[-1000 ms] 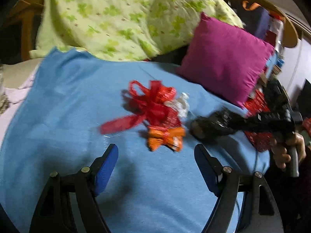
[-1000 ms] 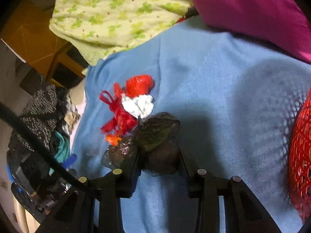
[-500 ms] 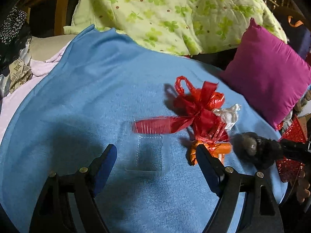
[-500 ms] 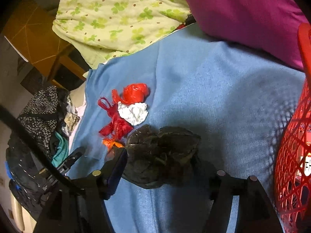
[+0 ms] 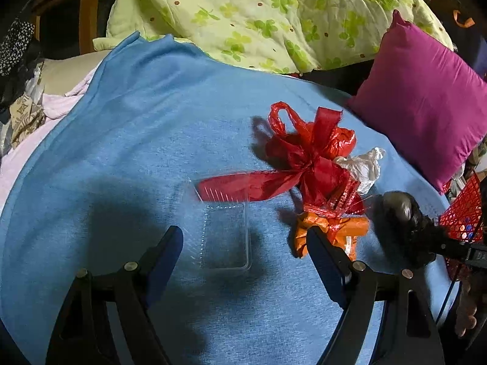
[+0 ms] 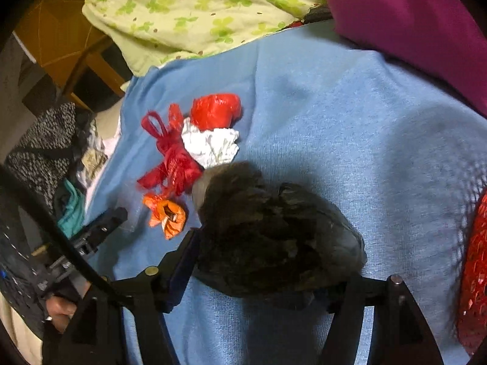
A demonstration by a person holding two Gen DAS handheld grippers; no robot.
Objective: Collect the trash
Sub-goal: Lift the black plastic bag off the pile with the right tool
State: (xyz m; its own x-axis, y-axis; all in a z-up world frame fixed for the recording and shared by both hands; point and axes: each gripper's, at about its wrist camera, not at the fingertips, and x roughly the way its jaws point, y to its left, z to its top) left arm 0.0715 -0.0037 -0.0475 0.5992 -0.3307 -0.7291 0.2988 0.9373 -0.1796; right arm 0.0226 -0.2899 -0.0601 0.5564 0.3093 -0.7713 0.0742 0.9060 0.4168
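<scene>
My right claw (image 6: pixel 261 261) is closing on a dark crumpled bag (image 6: pixel 268 237) between its jaws. My left claw (image 5: pixel 243 252) gapes, straddling a clear plastic tray (image 5: pixel 225 237) on the blue blanket (image 5: pixel 121 121); red bags (image 5: pixel 310 155), white wad (image 5: pixel 363 167) and orange wrapper (image 5: pixel 331 228) lie just beyond.

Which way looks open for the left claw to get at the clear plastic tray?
Probably yes: the left claw stands open with the clear plastic tray between its fingers; only the red bag overlaps the tray's far edge.
</scene>
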